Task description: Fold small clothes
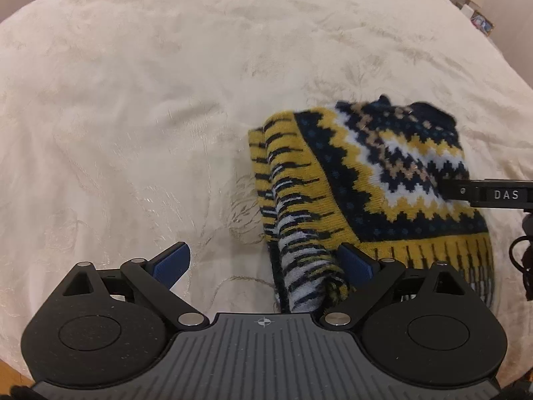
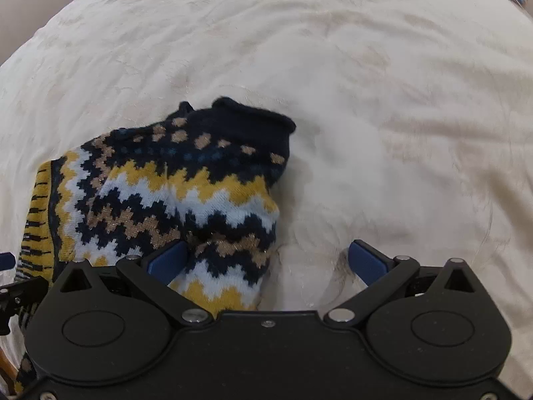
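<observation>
My left gripper [image 1: 263, 263] jaws wide, gripping nothing. Right gripper [image 2: 266, 260] also spread, nothing pinched. Folded sweater [image 2: 173, 183] lies on the cream bedspread [image 1: 133, 100], edges reaching between both jaws.

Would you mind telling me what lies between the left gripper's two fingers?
In the left wrist view, the left gripper stands open: mostly bare bedspread, with the sweater's striped edge by one finger.
</observation>
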Action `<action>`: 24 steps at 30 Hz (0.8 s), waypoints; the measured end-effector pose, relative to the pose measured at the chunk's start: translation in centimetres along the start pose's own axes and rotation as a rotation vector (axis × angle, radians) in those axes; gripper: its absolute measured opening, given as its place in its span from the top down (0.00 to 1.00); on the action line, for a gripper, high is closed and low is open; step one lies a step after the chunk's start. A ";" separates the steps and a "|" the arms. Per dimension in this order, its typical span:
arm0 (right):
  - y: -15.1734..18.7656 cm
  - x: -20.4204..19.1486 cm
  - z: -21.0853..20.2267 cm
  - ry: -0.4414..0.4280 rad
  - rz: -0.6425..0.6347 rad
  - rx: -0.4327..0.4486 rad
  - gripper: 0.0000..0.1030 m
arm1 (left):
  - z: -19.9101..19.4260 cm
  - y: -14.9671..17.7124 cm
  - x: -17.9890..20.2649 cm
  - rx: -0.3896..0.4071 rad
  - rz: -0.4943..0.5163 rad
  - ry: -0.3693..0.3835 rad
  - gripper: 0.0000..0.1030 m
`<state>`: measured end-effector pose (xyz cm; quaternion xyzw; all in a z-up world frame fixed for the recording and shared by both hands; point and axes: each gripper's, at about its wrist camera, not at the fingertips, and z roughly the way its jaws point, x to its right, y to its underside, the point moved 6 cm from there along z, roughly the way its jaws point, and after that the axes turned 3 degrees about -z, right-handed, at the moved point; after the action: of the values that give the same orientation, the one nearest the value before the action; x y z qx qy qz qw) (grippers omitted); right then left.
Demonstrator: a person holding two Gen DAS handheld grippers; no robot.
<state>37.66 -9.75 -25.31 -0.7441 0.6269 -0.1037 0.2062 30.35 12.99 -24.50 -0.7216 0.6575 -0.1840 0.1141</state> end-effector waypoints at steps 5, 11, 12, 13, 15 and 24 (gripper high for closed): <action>1.6 0.3 -4.3 -0.013 -0.007 0.106 0.00 | -3.0 0.4 0.6 0.061 0.031 -0.001 0.07; 4.8 0.6 -9.4 -0.053 0.012 0.186 0.00 | -7.0 1.7 2.3 0.113 0.047 -0.004 0.00; 5.0 0.5 -10.3 -0.060 0.016 0.201 0.00 | -7.7 1.9 2.7 0.123 0.053 -0.010 0.00; 5.3 0.5 -11.1 -0.068 0.019 0.217 0.00 | -8.3 2.0 3.1 0.132 0.059 -0.020 0.00; 5.5 0.2 -12.3 -0.080 0.020 0.249 0.00 | -9.5 2.1 3.9 0.145 0.068 -0.032 0.00; 6.8 -1.5 -20.4 -0.071 -0.044 0.457 0.00 | -16.3 2.7 8.1 0.286 0.112 -0.061 0.01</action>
<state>22.92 -12.78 -9.90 -0.6947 0.5631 -0.2211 0.3890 21.67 5.95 -9.94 -0.6655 0.6601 -0.2470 0.2456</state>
